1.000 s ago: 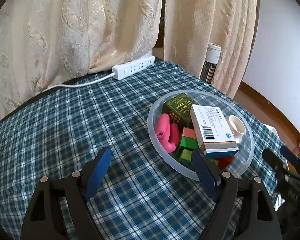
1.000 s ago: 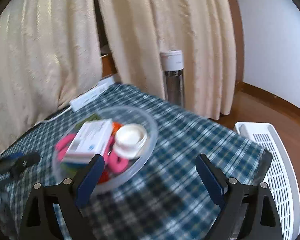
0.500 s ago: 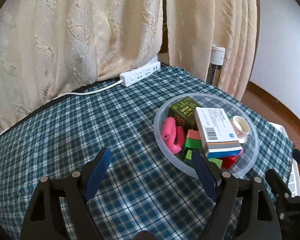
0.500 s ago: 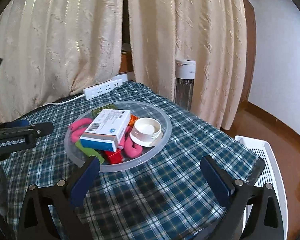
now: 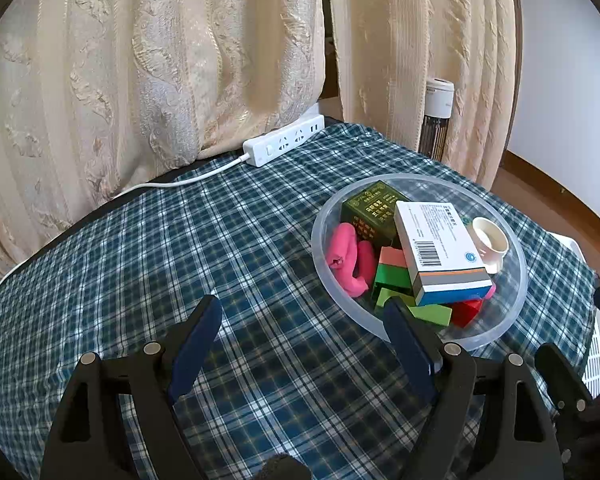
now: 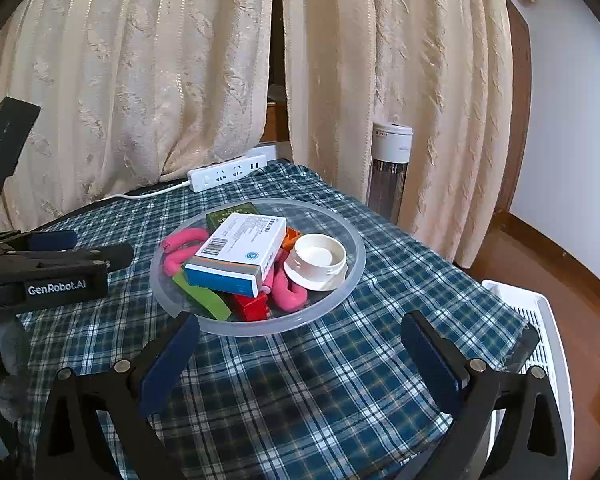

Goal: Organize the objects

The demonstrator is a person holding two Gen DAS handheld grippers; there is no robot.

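Note:
A clear plastic bowl (image 5: 485, 339) (image 6: 358, 258) stands on the blue checked tablecloth (image 5: 220, 248). In it lie a white medicine box (image 5: 440, 248) (image 6: 240, 252), a dark green box (image 5: 370, 210), pink curved pieces (image 5: 346, 260) (image 6: 180, 246), green blocks (image 5: 392, 276) (image 6: 204, 296), a red block (image 6: 252, 306) and a white cap (image 5: 490, 242) (image 6: 316, 260). My left gripper (image 5: 300, 312) is open over bare cloth, its right finger by the bowl's near rim. My right gripper (image 6: 300, 322) is wide open just in front of the bowl. Neither one holds anything.
A white power strip (image 5: 284, 144) (image 6: 228, 172) with its cord lies at the table's back edge, under cream curtains. A tall heater (image 6: 390, 168) stands behind the table's right corner. A white slatted rack (image 6: 540, 320) sits on the floor beside the table's right edge.
The right wrist view has rolled level and drawn back a little, so the bowl now sits centred ahead; its jaws have spread slightly wider. The left gripper has barely shifted.

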